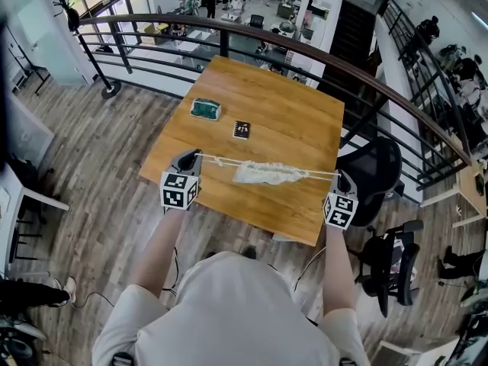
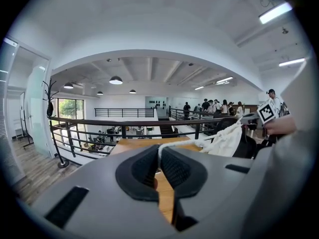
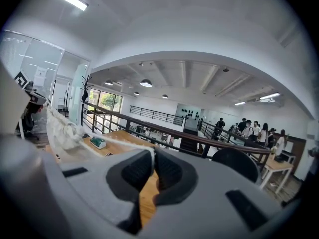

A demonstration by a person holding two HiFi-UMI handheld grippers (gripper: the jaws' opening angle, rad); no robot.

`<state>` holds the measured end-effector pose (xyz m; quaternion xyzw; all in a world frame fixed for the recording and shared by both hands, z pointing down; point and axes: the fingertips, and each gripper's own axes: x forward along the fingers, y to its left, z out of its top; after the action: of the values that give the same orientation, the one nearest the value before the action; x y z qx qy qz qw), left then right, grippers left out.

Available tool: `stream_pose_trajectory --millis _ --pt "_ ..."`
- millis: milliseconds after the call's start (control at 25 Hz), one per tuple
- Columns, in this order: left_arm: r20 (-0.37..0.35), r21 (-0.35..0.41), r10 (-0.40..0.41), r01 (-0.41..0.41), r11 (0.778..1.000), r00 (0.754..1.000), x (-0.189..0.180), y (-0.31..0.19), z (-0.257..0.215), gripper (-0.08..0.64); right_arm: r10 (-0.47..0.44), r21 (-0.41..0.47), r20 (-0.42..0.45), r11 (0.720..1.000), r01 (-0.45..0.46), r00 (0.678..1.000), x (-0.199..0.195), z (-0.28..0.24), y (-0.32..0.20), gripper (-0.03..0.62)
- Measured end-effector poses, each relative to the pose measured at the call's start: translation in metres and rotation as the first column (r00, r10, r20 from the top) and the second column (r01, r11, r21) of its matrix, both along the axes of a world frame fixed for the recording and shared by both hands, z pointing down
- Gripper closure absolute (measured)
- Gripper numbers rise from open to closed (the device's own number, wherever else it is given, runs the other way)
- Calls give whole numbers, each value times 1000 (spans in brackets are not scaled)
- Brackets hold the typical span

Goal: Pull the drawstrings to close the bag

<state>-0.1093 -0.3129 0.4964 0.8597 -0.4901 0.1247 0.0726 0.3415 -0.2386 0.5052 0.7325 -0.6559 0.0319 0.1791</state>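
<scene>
A small white drawstring bag (image 1: 268, 173) hangs bunched above the wooden table (image 1: 290, 120), strung on taut white drawstrings (image 1: 221, 161). My left gripper (image 1: 197, 157) is shut on the left drawstring end, and the cord (image 2: 172, 144) runs out from between its black pads toward the bag (image 2: 227, 139). My right gripper (image 1: 341, 177) is shut on the right drawstring end. In the right gripper view the cord (image 3: 99, 159) leaves the pads leftward to the gathered bag (image 3: 62, 131). The two grippers are held far apart, level with each other.
A green and white box (image 1: 205, 109) and a small black card (image 1: 242, 130) lie on the table's far half. A black office chair (image 1: 374, 170) stands just right of the table. A dark railing (image 1: 229, 33) curves behind it.
</scene>
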Motion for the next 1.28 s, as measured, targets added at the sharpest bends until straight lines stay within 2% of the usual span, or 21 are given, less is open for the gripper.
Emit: stream_pose_trajectory --millis 240,760,1280 --pt "7 -8 -16 16 1000 1000 -7 -1 7 565 -3 -10 -24 1000 3 1000 -1 5 0 591" --pt "90 -6 -50 50 999 995 -16 -8 20 555 15 -48 -63 999 -18 998 13 23 2 586" --pt "126 -31 -101 106 994 987 -32 -14 26 554 38 -70 -124 996 -47 992 23 25 4 582"
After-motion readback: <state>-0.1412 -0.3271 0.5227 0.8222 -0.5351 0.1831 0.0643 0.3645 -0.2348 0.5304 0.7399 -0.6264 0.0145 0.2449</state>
